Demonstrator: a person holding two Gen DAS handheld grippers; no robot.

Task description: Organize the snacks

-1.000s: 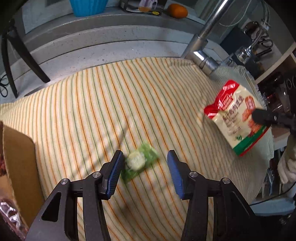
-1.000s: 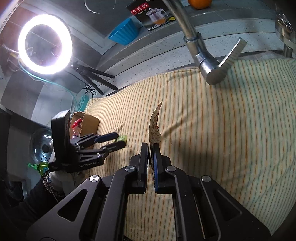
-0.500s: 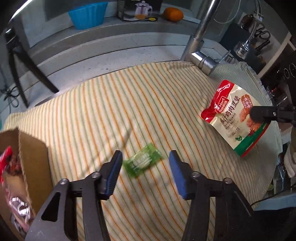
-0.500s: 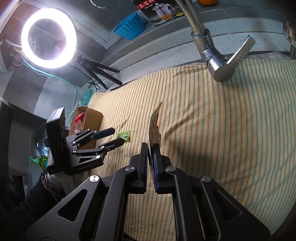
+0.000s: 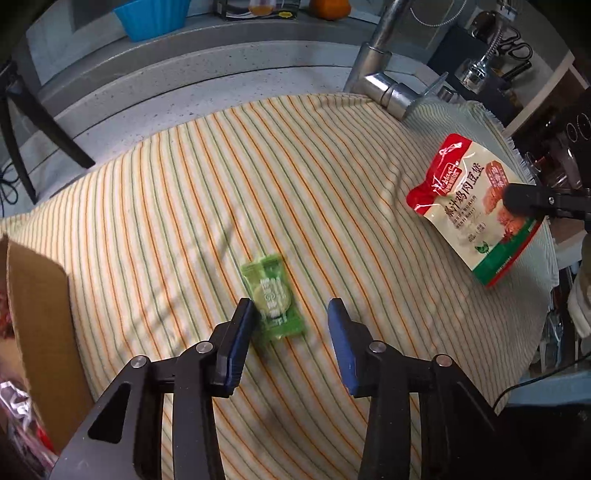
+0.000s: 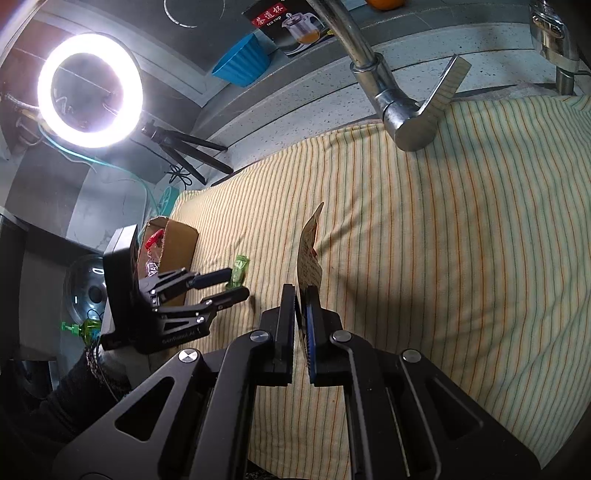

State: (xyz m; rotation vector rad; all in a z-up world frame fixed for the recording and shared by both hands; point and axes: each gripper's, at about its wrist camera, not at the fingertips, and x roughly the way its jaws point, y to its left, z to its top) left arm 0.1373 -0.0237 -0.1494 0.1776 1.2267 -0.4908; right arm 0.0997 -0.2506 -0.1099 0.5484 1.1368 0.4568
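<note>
A small green snack packet (image 5: 273,295) lies on the striped cloth (image 5: 221,166) between the fingers of my left gripper (image 5: 290,321). Its jaws are closing. The packet sits against the left finger, while the right finger (image 5: 340,328) is still apart from it. My right gripper (image 6: 301,295) is shut on a red-and-cream snack pouch (image 6: 310,254), seen edge-on and held above the cloth. The left wrist view shows that pouch (image 5: 476,206) at the right. The right wrist view shows the left gripper (image 6: 225,284) over the green packet (image 6: 240,269).
An open cardboard box (image 5: 37,295) holding several snacks stands at the cloth's left edge, also visible as the box (image 6: 177,247). A chrome faucet (image 5: 384,85) overhangs the back of the cloth. Behind it are a blue bowl (image 5: 155,18), an orange (image 5: 328,7) and a ring light (image 6: 90,90).
The left jaws have narrowed around the green packet, which has turned to lie lengthwise beside the left finger. The right gripper holds the pouch as before.
</note>
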